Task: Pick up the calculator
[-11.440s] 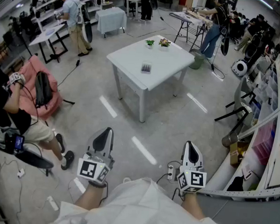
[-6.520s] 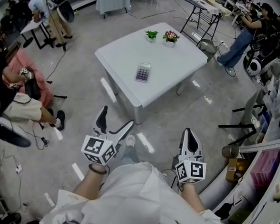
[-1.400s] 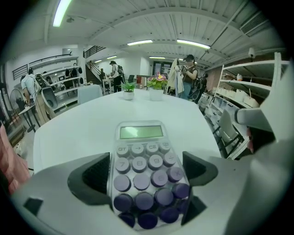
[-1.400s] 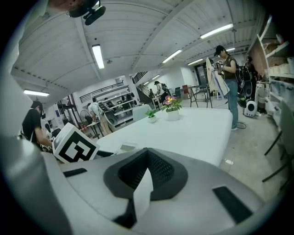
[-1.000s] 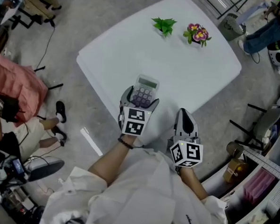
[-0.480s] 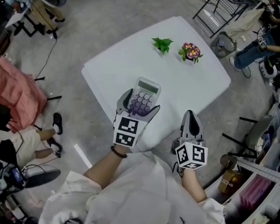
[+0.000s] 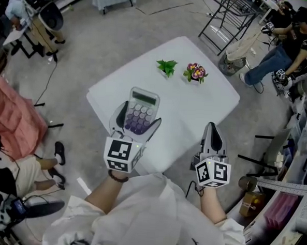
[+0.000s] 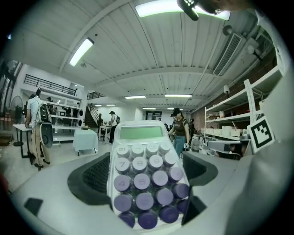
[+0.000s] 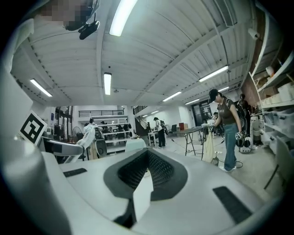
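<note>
The calculator (image 7: 138,113) sits clamped in my left tongs (image 7: 137,119), held over the near left corner of the white table (image 7: 196,106) and, as I judge it, lifted clear of the top. The jaws close on its two long sides down at the purple key end, so the green display end sticks out past the tips unsupported. To finish the lift well I should keep the squeeze even and firm, raise it straight up and hold it level. With the grip this low, a tilt could let the display end swing or slide between the pads. My right tongs (image 7: 211,129) hang past the near right edge of the table, jaws pressed together on nothing, and are best kept there out of the way. A green plant (image 7: 166,67) and a pot of flowers (image 7: 195,73) stand near the far edge of the table, well apart from the lift.
</note>
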Available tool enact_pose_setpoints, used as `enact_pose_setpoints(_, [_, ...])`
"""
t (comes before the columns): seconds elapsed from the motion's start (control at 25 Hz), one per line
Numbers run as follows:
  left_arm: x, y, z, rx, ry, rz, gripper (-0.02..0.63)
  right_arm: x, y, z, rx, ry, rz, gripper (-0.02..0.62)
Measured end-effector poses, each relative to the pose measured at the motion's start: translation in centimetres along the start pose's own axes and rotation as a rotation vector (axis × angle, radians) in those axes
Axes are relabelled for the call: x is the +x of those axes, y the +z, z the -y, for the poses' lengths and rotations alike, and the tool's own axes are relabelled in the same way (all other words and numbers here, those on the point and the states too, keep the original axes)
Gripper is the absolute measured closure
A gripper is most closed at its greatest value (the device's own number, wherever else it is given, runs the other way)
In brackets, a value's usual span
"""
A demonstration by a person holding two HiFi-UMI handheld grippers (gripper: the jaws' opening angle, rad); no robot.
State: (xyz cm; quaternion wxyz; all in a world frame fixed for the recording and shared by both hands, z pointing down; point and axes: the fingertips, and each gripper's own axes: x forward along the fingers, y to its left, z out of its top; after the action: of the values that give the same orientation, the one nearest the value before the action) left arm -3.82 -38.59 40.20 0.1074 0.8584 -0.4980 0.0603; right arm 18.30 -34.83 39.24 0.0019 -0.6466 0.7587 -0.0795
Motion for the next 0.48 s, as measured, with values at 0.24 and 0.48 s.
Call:
enact_pose_setpoints(0.24, [-2.8, 5.3, -1.9, 0.021, 0.049, 0.150, 0.115, -0.3, 3.1, -0.3, -0.021, 0.001, 0.066, 0.578])
enact_pose_setpoints(0.48, [-4.5, 8.0, -2.5, 0.031, 0.086, 0.255, 0.115, -1.0, 5.3, 0.3, -0.024, -0.006, 0.118, 0.578])
